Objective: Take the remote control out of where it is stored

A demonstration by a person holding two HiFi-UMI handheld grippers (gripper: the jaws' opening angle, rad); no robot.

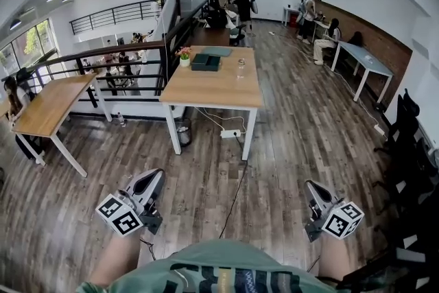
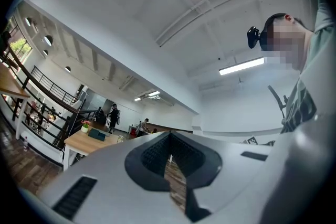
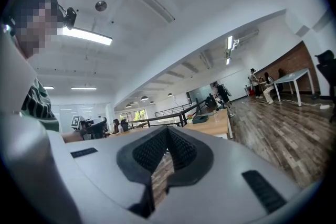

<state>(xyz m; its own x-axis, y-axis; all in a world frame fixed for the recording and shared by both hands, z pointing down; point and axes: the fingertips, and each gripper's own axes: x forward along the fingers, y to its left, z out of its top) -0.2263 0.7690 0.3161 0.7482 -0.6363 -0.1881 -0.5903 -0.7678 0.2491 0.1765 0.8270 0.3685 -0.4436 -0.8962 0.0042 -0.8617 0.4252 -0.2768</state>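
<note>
Since nothing is within reach yet, the left gripper (image 2: 169,139) and the right gripper (image 3: 167,134) are held low in front of the person. Each has its jaws closed together on nothing and points across the wooden floor (image 1: 295,127) towards the table (image 1: 226,89) well ahead. The remote control shows in no view; it probably lies in the dark flat case (image 1: 206,62) at that table's far end, beside the flower pot (image 1: 184,60), which would explain keeping both tools free.

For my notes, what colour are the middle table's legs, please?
White legs, clearest in the head view.
</note>
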